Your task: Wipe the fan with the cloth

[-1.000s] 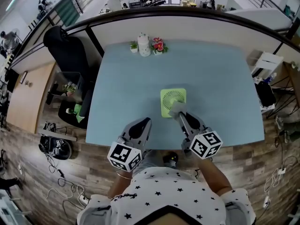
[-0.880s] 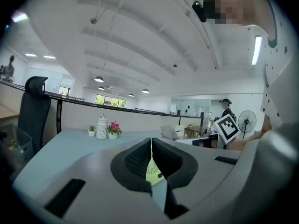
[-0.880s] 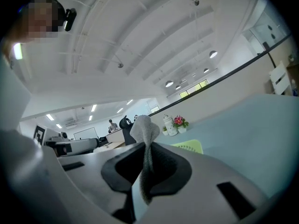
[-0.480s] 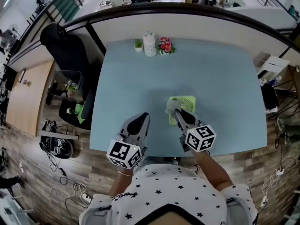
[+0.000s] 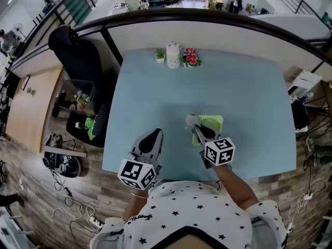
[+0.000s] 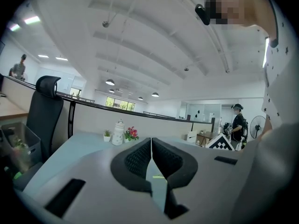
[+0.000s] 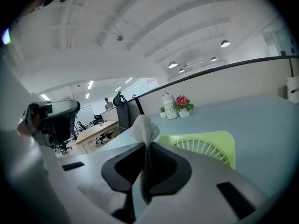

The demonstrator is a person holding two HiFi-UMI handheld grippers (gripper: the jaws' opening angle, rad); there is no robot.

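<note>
A small lime-green fan lies flat on the light blue table, right of centre; its grille faces up. My right gripper is shut on a grey cloth, and the cloth sticks up between the jaws at the fan's left edge. My left gripper hovers over the table's front part, left of the fan, with its jaws closed and nothing between them.
A white jar, a small green plant and a pot of red flowers stand at the table's far edge. A black office chair stands left of the table. Cables and gear lie on the wooden floor.
My right gripper has carried the cloth from the fan's near side leftward to its left edge. The head view has shifted, so the fan appears further right. The left gripper stays put.
</note>
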